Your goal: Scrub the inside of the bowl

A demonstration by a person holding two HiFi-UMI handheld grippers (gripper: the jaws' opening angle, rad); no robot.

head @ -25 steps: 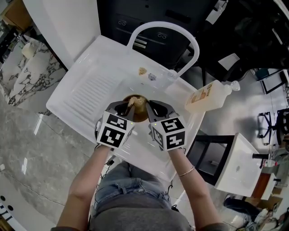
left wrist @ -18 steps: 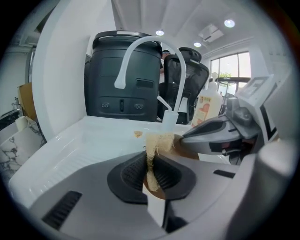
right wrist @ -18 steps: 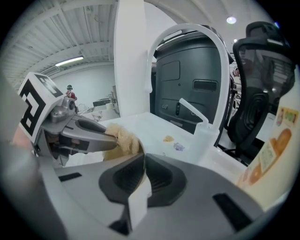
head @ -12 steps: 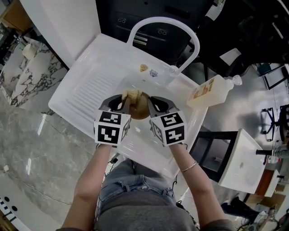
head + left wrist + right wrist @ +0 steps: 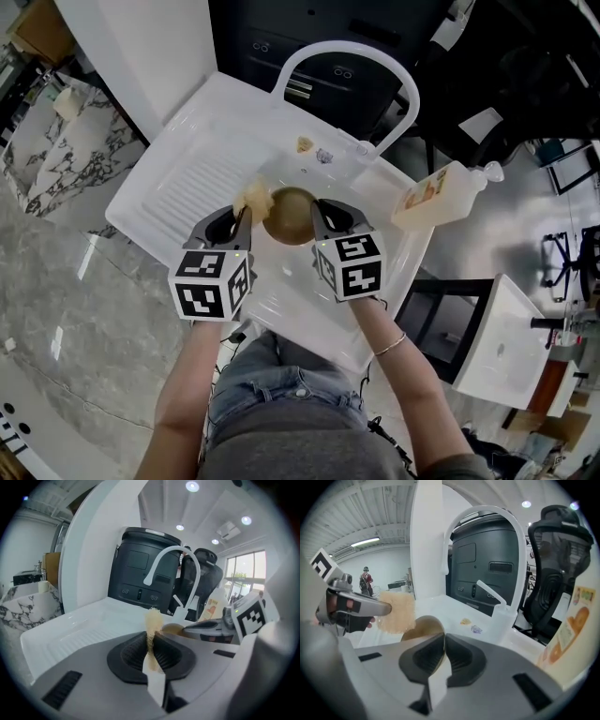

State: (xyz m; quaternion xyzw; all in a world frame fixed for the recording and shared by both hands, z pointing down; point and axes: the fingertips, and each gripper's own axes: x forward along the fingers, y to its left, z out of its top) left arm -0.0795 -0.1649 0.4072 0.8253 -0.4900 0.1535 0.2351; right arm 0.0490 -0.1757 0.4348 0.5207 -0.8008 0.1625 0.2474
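Observation:
A brown bowl (image 5: 292, 216) is tipped on its side over the white sink (image 5: 187, 178). My right gripper (image 5: 317, 212) is shut on its rim, and the rim runs between the pads in the right gripper view (image 5: 423, 627). My left gripper (image 5: 244, 212) is shut on a pale yellow sponge (image 5: 251, 198), just left of the bowl and outside it. In the left gripper view the sponge (image 5: 152, 620) sticks up from between the shut jaws, with the bowl (image 5: 172, 629) to its right. The right gripper view shows the sponge (image 5: 397, 611) beside the bowl's opening.
A white arched tap (image 5: 349, 56) stands at the back of the sink. Two small scraps (image 5: 305, 144) lie near its base. A soap bottle (image 5: 439, 197) lies at the sink's right edge. The ribbed drainboard (image 5: 192, 192) is to the left, a marble counter (image 5: 56, 159) beyond it.
My left gripper has drawn the sponge out of the bowl, up and to the left, and rolled. The right gripper has held the bowl still.

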